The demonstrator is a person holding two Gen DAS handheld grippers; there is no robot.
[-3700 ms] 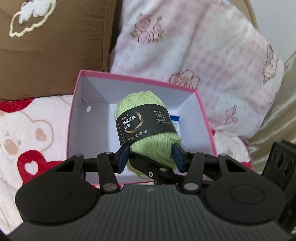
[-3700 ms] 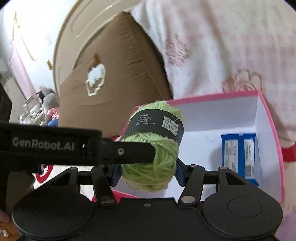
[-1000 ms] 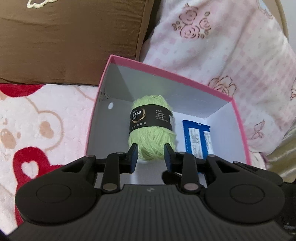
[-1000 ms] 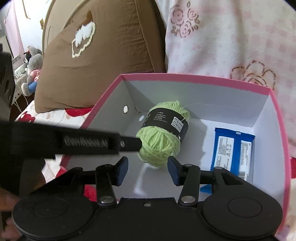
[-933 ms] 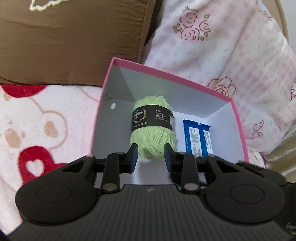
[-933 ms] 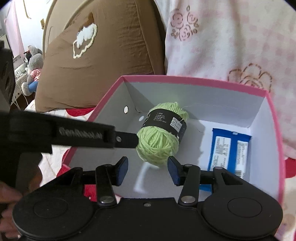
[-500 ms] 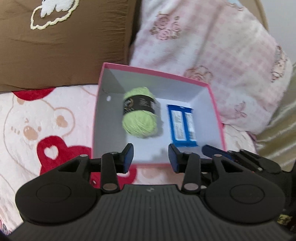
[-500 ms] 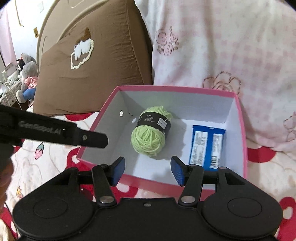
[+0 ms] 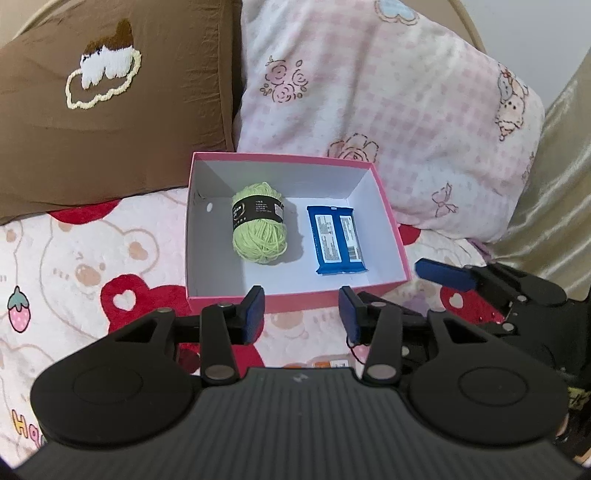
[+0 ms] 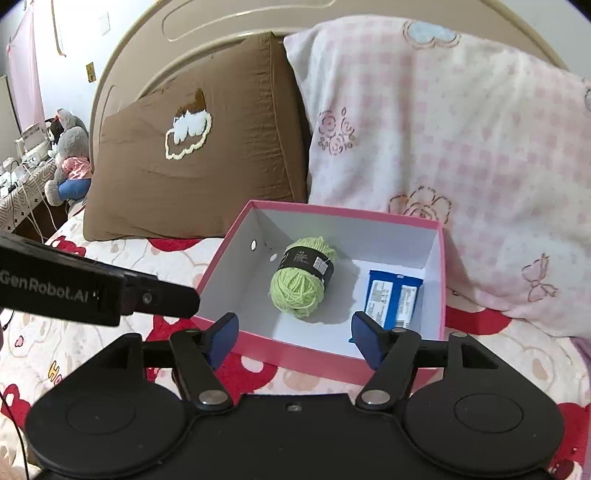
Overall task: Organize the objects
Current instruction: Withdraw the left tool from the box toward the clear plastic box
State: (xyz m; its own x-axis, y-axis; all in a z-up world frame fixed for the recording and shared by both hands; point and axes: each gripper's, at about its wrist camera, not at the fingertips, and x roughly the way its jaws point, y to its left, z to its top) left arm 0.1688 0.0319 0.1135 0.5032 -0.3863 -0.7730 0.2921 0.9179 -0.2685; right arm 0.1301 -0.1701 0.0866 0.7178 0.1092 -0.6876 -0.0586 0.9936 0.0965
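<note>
A pink box (image 9: 295, 158) with white inside walls stands on the bed (image 10: 325, 371). In it lie a green yarn ball with a black band (image 9: 260, 229) (image 10: 301, 282) and a blue packet (image 9: 337, 240) (image 10: 391, 297), side by side. My left gripper (image 9: 302, 314) hovers in front of the box's near wall, its jaws opening with nothing between them. My right gripper (image 10: 293, 338) hangs before the box too, jaws opening and empty. Its blue fingertip (image 9: 445, 275) shows at the right of the left wrist view.
A brown pillow (image 9: 110, 96) and a pink checked pillow (image 9: 388, 110) lean behind the box. The bed cover (image 9: 92, 266) has bears and red hearts. Plush toys (image 10: 66, 155) sit on a side table at far left. A beige headboard (image 10: 229, 26) rises behind.
The yarn ball, held by both grippers 3.7 s ago, now lies in the box. Both grippers have drawn back and up from the box, and their jaws have widened.
</note>
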